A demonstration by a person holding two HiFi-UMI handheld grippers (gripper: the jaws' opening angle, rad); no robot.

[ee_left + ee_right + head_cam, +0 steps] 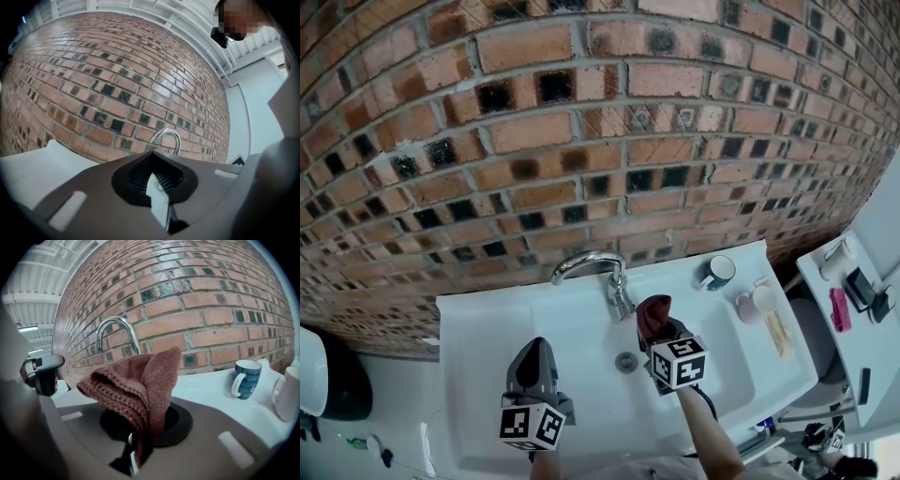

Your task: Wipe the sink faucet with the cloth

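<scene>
A curved chrome faucet [598, 274] rises at the back of the white sink [487, 323]; it also shows as the faucet [168, 140] and the faucet [118, 334]. My right gripper [654, 323] is shut on a folded brown-red cloth [652, 316], held just right of the faucet's base without clear contact. In the right gripper view the cloth [136, 389] sticks up from the closed jaws of the right gripper [135, 448]. My left gripper [532, 367] hovers over the basin's left part, shut and empty, seen as the left gripper [159, 197].
A brick wall [581, 141] stands right behind the sink. A blue mug [718, 272] and a white mug [757, 302] sit on the sink's right ledge, near a pale bar [778, 333]. The drain [626, 361] lies mid-basin. A white shelf [853, 309] with small items is at right.
</scene>
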